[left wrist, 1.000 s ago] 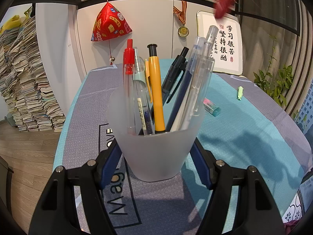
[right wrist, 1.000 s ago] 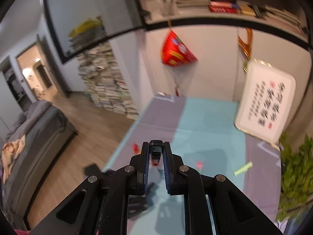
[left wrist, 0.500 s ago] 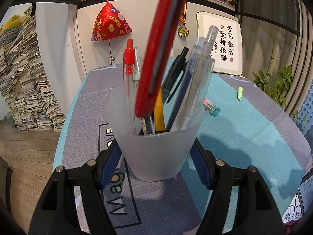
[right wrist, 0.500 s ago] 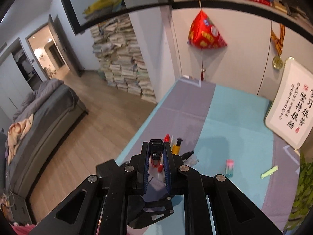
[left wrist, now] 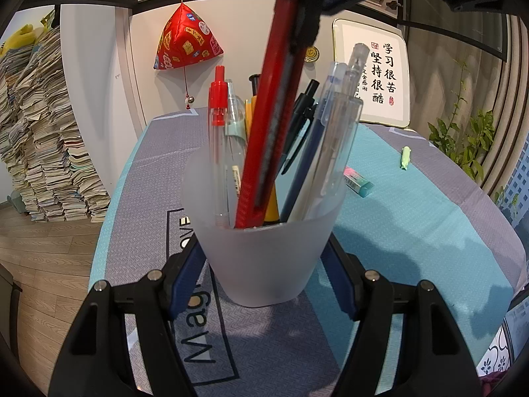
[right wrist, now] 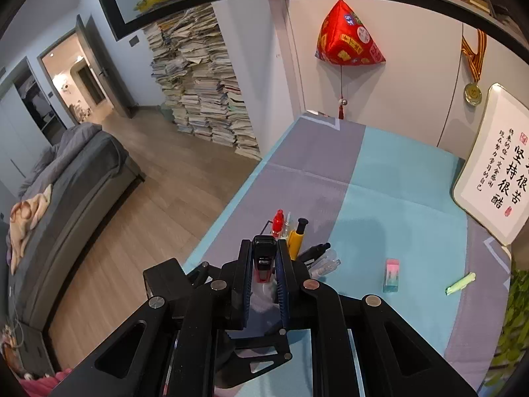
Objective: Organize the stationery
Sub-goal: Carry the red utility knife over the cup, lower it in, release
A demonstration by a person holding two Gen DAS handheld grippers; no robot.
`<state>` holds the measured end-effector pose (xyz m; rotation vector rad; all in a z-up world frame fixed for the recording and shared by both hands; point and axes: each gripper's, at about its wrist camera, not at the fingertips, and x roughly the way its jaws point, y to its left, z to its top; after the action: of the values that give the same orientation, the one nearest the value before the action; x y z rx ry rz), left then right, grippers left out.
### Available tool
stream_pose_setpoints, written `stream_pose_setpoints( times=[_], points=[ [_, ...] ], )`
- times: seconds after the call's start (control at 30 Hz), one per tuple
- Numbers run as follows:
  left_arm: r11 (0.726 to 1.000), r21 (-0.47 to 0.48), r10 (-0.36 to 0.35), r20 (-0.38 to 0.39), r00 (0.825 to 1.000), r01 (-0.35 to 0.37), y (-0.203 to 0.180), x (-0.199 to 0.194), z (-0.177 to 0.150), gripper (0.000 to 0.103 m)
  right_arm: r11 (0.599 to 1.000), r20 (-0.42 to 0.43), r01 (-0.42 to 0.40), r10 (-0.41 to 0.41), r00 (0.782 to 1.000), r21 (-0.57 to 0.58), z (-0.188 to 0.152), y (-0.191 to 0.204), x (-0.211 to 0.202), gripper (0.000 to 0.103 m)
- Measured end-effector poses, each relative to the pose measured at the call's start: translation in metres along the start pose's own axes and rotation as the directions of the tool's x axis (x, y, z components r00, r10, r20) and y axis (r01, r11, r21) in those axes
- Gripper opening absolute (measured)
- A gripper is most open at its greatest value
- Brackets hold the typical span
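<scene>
My left gripper (left wrist: pixel 264 264) is shut on a frosted plastic cup (left wrist: pixel 261 241) that stands on the blue and grey tablecloth (left wrist: pixel 413 225). The cup holds several pens, among them a red-capped one (left wrist: pixel 219 106) and a yellow one (left wrist: pixel 272 205). A red utility knife (left wrist: pixel 274 115) slants down into the cup, its lower end below the rim. Its upper end is clamped in my right gripper (right wrist: pixel 263 248), which is shut on it above the cup. In the right wrist view the knife's red and black end (right wrist: pixel 263 263) shows between the blue pads, with the pen tops (right wrist: pixel 299 231) just beyond.
A pink and teal eraser (left wrist: pixel 358 183) and a small green marker (left wrist: pixel 405 158) lie on the cloth to the right of the cup. A framed calligraphy board (left wrist: pixel 373 76) leans at the back. The table's left edge (right wrist: pixel 228 208) drops to a wood floor.
The red knife has come down from the top of the left wrist view into the cup. My right gripper sank toward the cup; the left gripper and cup stayed still.
</scene>
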<state>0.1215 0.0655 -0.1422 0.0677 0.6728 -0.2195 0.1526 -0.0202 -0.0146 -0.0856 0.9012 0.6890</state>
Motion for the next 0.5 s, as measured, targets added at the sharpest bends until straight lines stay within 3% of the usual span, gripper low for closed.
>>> stream_pose_setpoints(
  times=[0.5],
  points=[
    [1.0, -0.002, 0.003, 0.002, 1.0, -0.003, 0.0, 0.0, 0.0, 0.068, 1.0, -0.071, 0.0, 0.0, 0.997, 0.008, -0.001, 0.0, 0.025, 0.014]
  ],
)
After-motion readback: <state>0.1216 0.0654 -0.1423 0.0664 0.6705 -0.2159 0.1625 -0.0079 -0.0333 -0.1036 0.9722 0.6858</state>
